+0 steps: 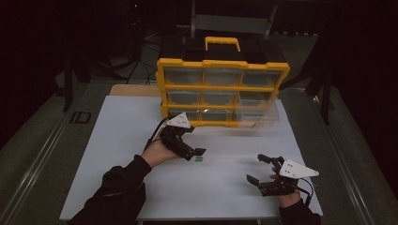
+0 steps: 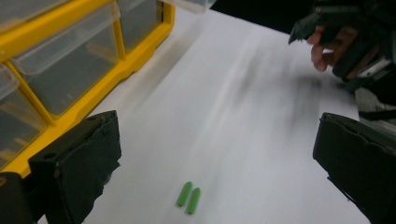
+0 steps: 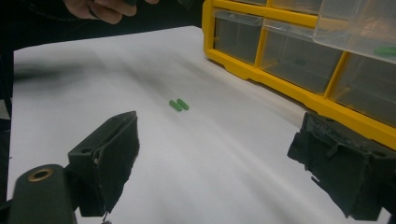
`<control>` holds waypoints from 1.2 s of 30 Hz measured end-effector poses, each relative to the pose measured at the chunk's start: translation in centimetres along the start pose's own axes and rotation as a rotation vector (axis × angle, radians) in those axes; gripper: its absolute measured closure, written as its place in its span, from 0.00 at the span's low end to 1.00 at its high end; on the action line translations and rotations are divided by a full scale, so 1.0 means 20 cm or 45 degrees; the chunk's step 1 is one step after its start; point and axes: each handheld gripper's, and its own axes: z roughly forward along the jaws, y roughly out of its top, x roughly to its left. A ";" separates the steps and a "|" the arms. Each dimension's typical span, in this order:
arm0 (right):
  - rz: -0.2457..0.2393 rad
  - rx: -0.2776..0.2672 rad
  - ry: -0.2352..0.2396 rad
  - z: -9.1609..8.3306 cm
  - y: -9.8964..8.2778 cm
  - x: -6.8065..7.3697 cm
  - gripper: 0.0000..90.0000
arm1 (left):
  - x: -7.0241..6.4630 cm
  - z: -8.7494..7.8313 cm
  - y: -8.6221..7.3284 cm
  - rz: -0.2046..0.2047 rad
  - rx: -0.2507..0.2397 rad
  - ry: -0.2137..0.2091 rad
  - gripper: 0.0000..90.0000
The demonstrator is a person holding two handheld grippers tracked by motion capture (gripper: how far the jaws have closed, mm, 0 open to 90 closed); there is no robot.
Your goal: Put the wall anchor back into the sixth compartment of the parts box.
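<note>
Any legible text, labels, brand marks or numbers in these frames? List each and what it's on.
"ID": large dark letters on the grey floor strip left of the white table sheet, high view.
Yellow drawer organizer: no label or brand readable.
Green pieces: no markings visible.
Claw plates: small dark dots, no characters.

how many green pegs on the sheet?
2. The green pegs lie side by side on the white sheet, just ahead of the left gripper. More may sit in the organizer.
</note>
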 end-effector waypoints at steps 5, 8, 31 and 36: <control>-0.005 0.002 0.002 0.00 0.00 0.00 0.14 | 0.01 0.04 -0.04 0.007 0.015 -0.014 0.01; -0.002 0.002 0.002 0.00 0.00 0.00 0.14 | 0.02 0.06 -0.05 0.013 0.025 -0.020 0.02; -0.003 0.002 0.004 0.00 0.00 0.00 0.14 | 0.08 0.16 -0.17 0.042 0.093 -0.023 0.25; 0.004 0.005 0.005 0.00 0.00 0.00 0.14 | 0.10 0.17 -0.18 0.045 0.118 -0.032 0.36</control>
